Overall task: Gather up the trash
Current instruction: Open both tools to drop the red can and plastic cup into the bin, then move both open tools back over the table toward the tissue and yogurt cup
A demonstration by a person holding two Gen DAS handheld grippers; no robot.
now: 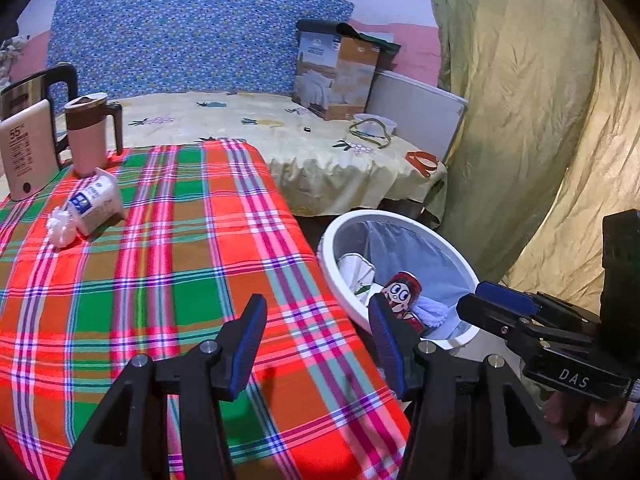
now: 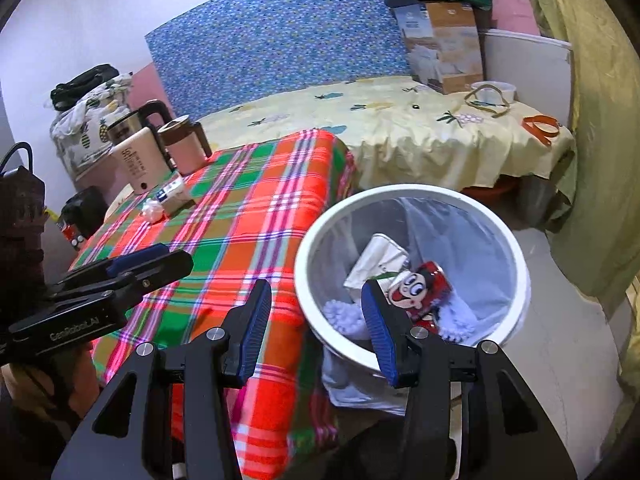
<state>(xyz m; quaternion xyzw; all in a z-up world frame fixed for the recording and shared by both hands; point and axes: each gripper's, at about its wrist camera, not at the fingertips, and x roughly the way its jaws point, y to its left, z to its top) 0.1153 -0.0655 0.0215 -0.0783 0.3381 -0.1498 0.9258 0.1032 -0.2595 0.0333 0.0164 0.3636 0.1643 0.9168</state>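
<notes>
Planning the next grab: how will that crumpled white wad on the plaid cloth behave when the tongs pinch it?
The crumpled white wad looks like tissue, so probably light and floppy, compressing easily. It touches the white packet, which may get nudged. Unlikely to roll.

My left gripper (image 1: 318, 334) hangs with its fingers spread wide and nothing between them, over the near right edge of the plaid table (image 1: 160, 280). Just past that edge stands the white bin (image 1: 340, 240), with a red cartoon can (image 1: 404, 292) and crumpled paper (image 1: 356, 272) inside. My right gripper (image 1: 492, 300) reaches over the bin's rim. A tissue pack (image 1: 94, 204) lies toward the table's far left corner, beside a pink mug (image 1: 90, 136).
</notes>
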